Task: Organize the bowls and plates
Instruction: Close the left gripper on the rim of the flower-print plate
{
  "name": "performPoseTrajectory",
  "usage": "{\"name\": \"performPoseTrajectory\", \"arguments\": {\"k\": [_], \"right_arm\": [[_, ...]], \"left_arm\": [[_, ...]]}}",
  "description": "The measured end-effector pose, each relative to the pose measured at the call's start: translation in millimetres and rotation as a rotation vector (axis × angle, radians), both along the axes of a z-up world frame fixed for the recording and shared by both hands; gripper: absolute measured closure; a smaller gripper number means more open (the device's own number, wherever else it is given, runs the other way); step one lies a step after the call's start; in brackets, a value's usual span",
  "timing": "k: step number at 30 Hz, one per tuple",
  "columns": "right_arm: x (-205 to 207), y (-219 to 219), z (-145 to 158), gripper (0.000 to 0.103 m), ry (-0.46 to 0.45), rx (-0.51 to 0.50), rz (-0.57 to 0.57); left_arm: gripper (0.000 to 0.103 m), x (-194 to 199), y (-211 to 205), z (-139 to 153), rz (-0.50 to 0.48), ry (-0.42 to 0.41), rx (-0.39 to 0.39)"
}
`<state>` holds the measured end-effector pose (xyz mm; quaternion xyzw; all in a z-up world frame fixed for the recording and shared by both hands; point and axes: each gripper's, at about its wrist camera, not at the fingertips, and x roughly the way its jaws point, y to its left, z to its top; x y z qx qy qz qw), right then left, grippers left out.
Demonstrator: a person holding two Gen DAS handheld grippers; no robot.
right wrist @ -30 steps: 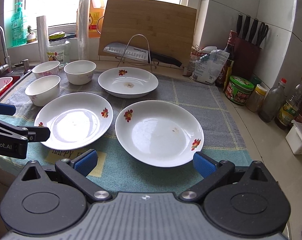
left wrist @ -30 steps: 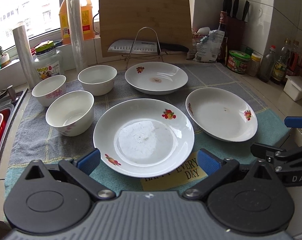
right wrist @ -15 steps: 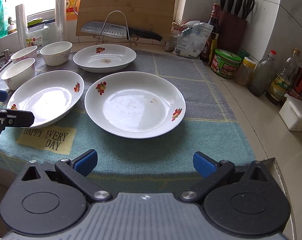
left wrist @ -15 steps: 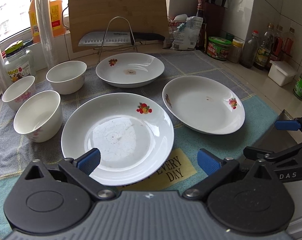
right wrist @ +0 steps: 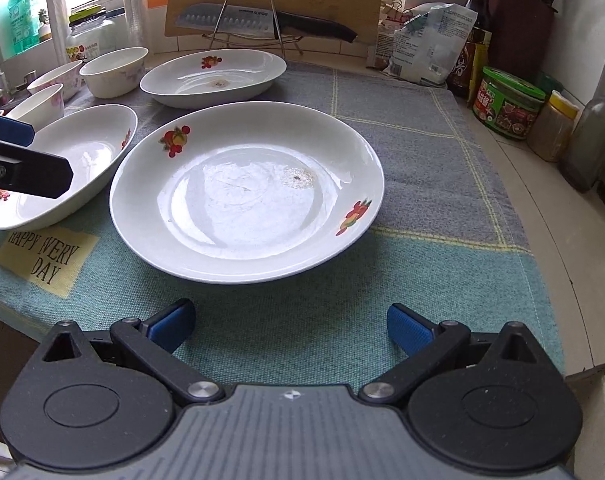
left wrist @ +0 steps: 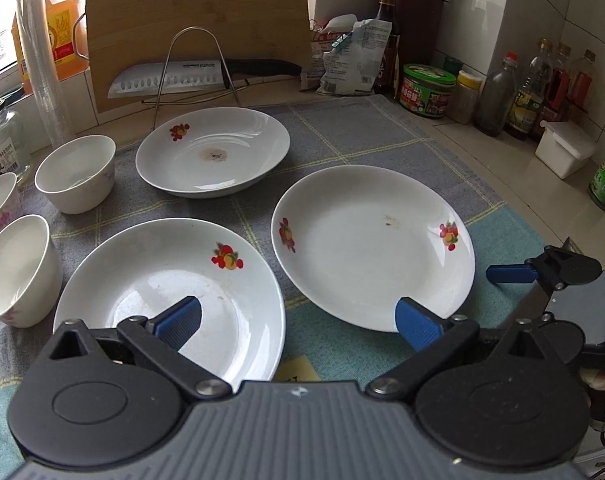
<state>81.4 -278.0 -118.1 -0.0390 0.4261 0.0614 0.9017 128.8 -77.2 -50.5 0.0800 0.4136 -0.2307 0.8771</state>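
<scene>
3 plates [left wrist: 366, 248] and 3 bowls [left wrist: 76, 172] lay unstacked on the cloth [left wrist: 382, 136] in the left wrist view, the left gripper [left wrist: 298, 318] splayed empty over its near edge; in the right wrist view the right gripper [right wrist: 290, 326], likewise released, faced the near plate [right wrist: 246, 192], whose rim I judged it must pinch next.

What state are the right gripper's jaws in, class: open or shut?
Open. In the right wrist view the right gripper shows its blue pads wide apart, empty, short of the near plate.
</scene>
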Motion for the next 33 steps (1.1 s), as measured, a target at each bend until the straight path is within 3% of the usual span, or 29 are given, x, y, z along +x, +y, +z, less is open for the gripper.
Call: {"name": "performPoseTrajectory", "arguments": {"k": [11, 23, 33], "right_arm": [[12, -14, -4, 0.000, -0.057, 0.015, 0.227], [8, -16, -5, 0.000, -0.083, 0.024, 0.238], [7, -13, -5, 0.000, -0.092, 0.020, 0.197]], "left_arm": [[0.001, 31, -44, 2, 0.010, 0.022, 0.039], [0.001, 88, -74, -11, -0.088, 0.065, 0.065], [0.001, 118, -90, -44, -0.228, 0.188, 0.093]]}}
